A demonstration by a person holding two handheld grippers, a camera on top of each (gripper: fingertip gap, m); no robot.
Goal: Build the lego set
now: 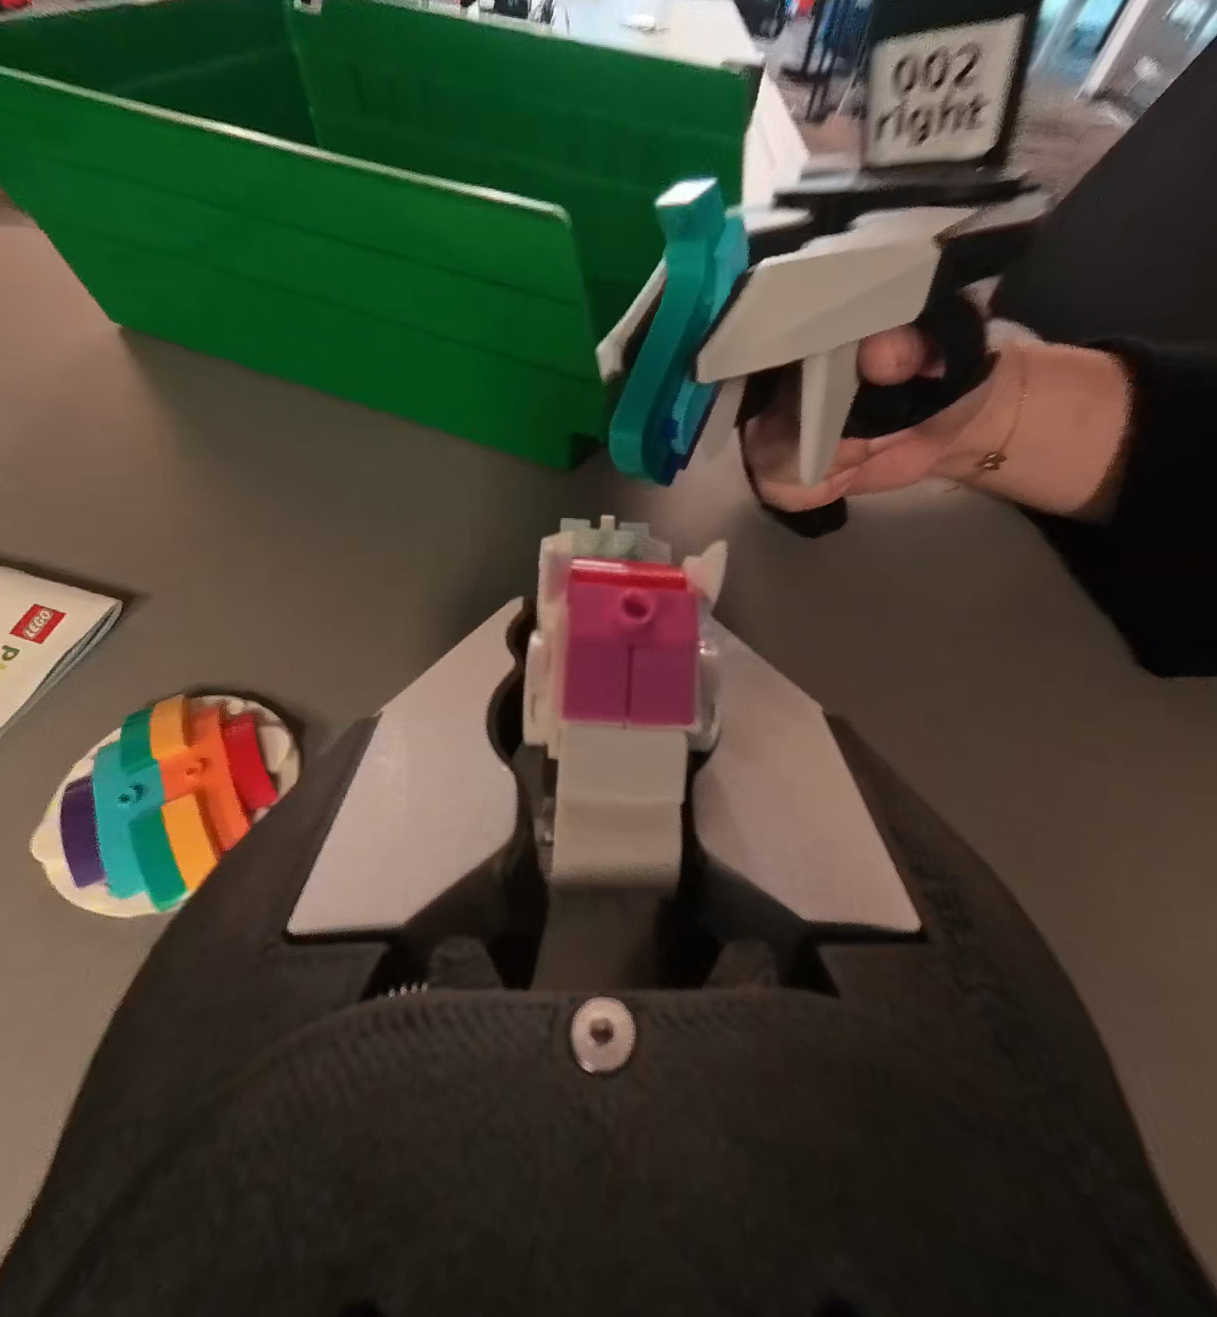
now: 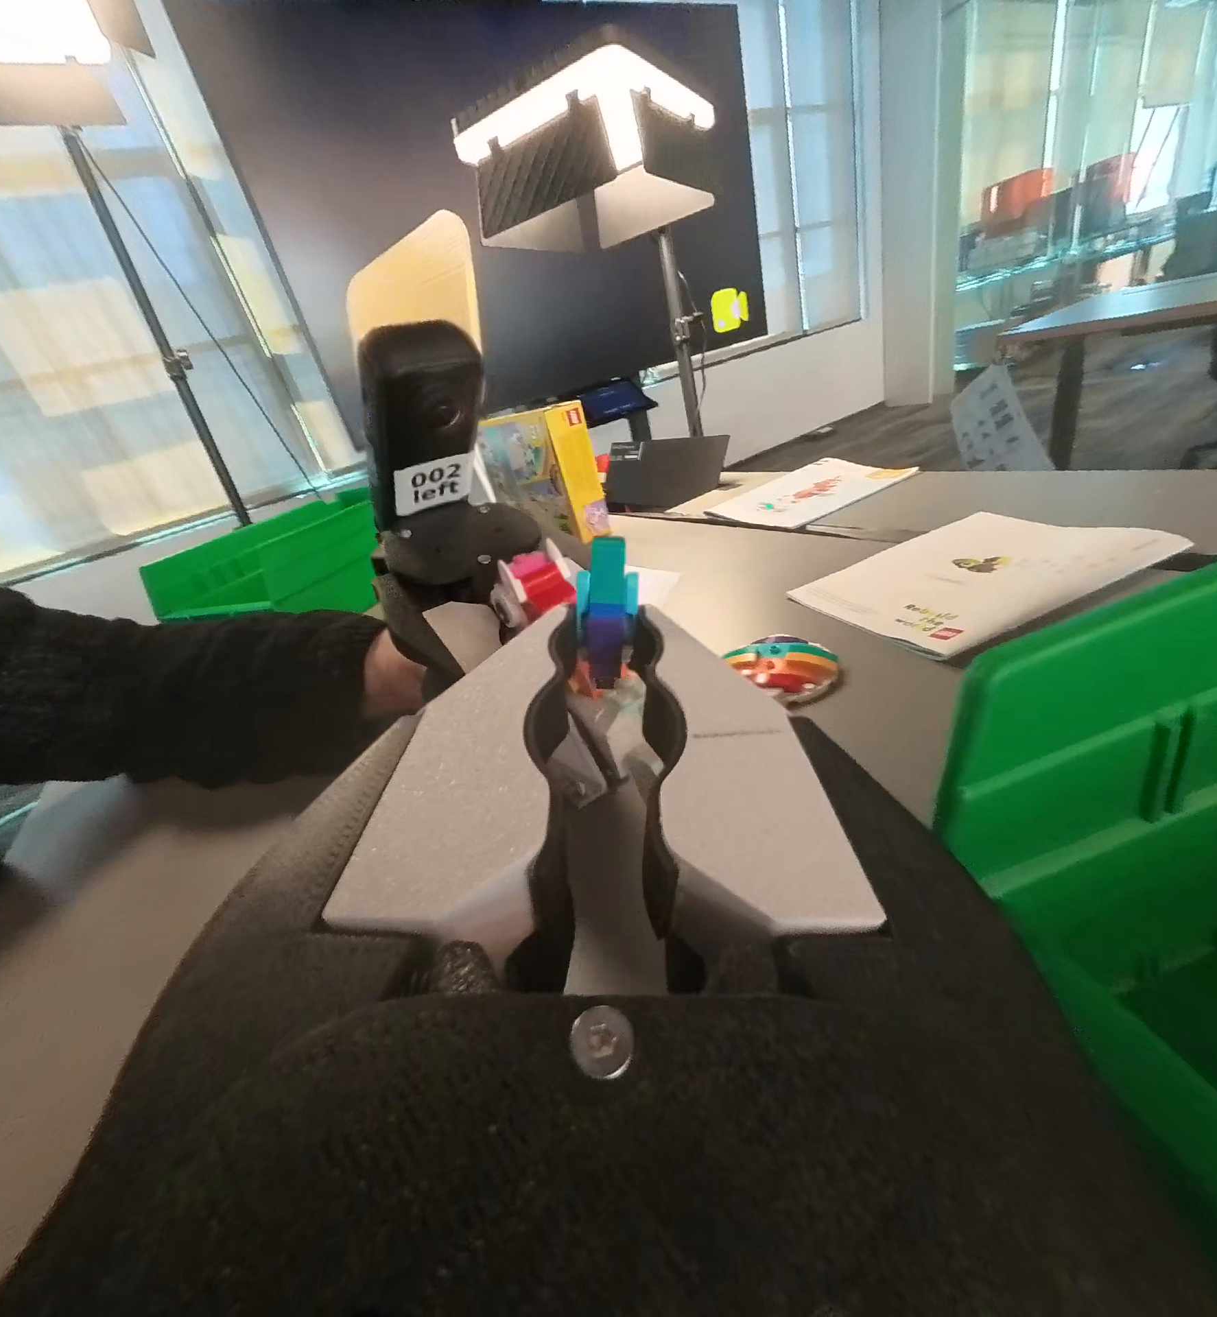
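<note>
The left tongs (image 1: 623, 663) are clamped on a blocky brick figure (image 1: 627, 641), its glossy magenta and red face turned to the camera, white bricks at its sides and a small pointed white piece sticking out on the right; its far side is hidden from this view. Over in the right wrist view the same figure (image 2: 531, 581) shows only as a sliver of red, pink and white beyond the other tool. The right tongs (image 2: 602, 645) are closed on a curved rainbow piece (image 2: 602, 606), teal on top, then blue and purple, with orange down between the matte grey fingers (image 2: 463, 770); the left wrist view shows that piece (image 1: 670, 342) side on, as a long teal arc held above the tabletop (image 1: 235, 541), somewhat blurred. A hand (image 1: 948, 427) in a black knit sleeve grips the black handle there. On the smooth grey tabletop, left of the figure, lies a round white plate carrying a second rainbow arch (image 1: 164, 798) in stripes of purple, teal, green, yellow, orange and red; the right wrist view catches it (image 2: 780, 659) low and edge on. A ribbed green plastic bin (image 1: 292, 235) stands behind, and a booklet (image 1: 14, 656) is cut off at the left edge. Only the right wrist view shows the yellow set box (image 2: 563, 470), the loose instruction sheets (image 2: 983, 577), a light stand (image 2: 584, 157) and a dark screen.
</note>
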